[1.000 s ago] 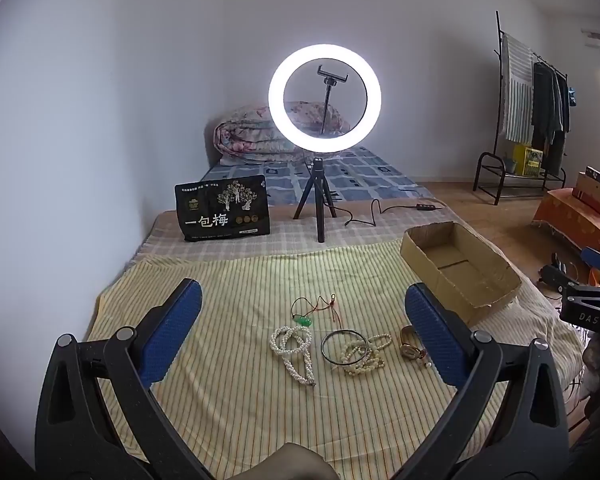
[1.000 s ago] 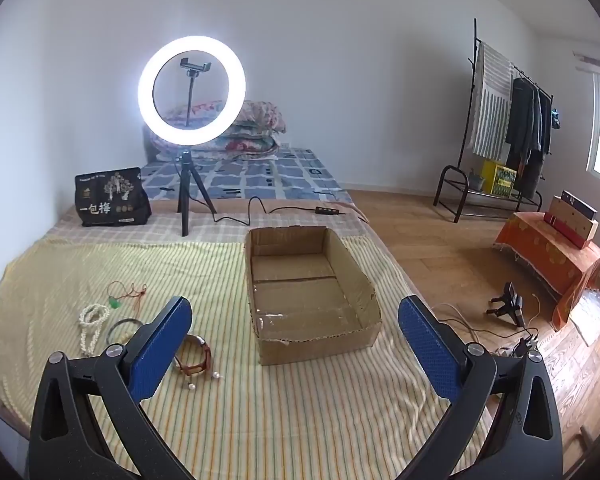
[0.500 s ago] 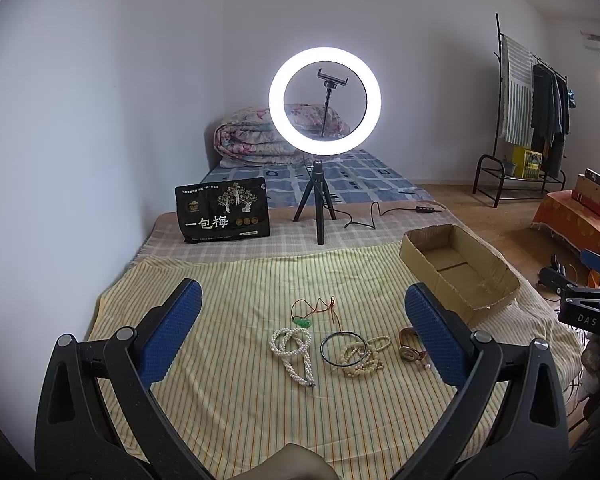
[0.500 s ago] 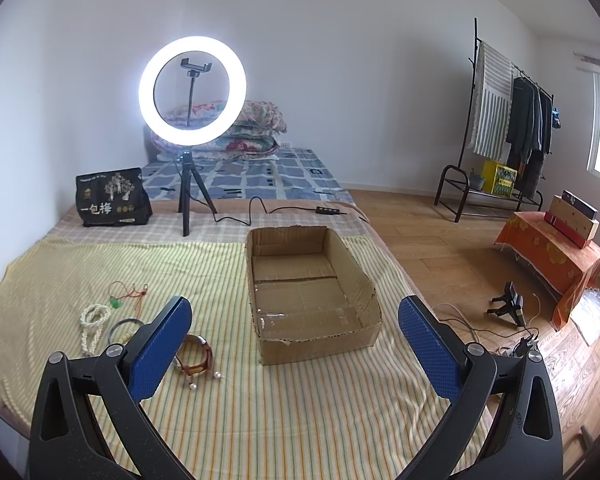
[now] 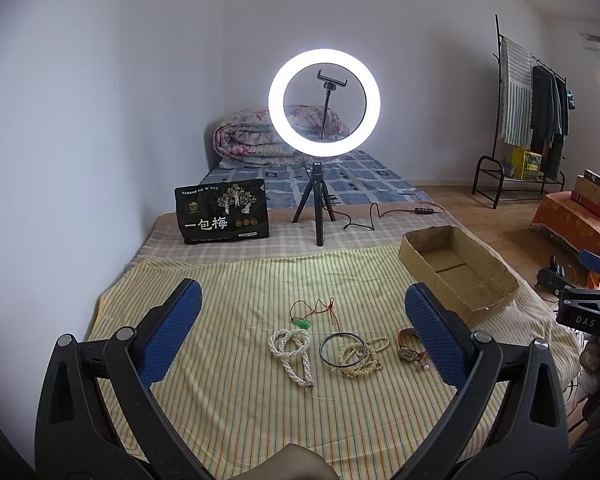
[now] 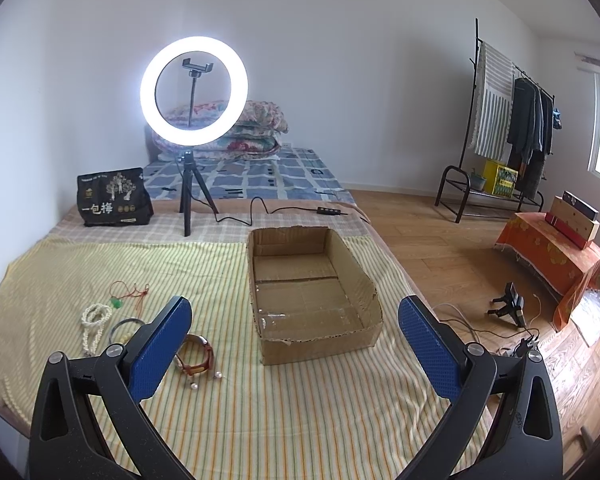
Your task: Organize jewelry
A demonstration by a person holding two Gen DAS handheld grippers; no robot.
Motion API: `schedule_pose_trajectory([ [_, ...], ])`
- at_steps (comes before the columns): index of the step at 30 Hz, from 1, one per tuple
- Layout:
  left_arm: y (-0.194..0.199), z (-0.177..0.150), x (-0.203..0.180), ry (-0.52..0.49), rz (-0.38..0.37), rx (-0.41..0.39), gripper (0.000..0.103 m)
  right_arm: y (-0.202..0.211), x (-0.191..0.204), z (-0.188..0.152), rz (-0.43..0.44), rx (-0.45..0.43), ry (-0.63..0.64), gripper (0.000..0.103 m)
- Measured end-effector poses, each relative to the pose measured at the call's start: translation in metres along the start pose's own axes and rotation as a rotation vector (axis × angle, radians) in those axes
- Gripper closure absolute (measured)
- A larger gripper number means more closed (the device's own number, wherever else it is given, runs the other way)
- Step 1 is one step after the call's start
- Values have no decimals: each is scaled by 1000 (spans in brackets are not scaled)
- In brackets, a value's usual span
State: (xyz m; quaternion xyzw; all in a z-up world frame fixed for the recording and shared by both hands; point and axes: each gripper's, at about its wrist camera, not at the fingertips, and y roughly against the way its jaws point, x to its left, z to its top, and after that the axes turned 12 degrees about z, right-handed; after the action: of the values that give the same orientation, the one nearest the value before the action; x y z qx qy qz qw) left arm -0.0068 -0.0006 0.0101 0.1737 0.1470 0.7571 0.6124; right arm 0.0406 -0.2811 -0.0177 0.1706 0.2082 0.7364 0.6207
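Nothing is picked up yet; task judged at its start. Left gripper (image 5: 302, 346) and right gripper (image 6: 296, 344) are both held wide apart, empty, above the yellow striped cloth (image 5: 236, 280). Jewelry lies loose on it: white pearl necklace (image 5: 291, 350), dark thin bangle (image 5: 342, 349), beige bead strand (image 5: 360, 360), brown strap watch (image 6: 198, 358). Open cardboard box (image 6: 312, 284) sits empty to the right, w/ the watch nearest. Next move prob. calls for lowering one gripper onto a piece.
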Motion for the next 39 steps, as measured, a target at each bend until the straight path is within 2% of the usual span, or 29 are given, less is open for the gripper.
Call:
schedule_pose_trajectory([
  [39,1,1,-2,-3,2,1,0,-1,7,-1,8,9,7,1],
])
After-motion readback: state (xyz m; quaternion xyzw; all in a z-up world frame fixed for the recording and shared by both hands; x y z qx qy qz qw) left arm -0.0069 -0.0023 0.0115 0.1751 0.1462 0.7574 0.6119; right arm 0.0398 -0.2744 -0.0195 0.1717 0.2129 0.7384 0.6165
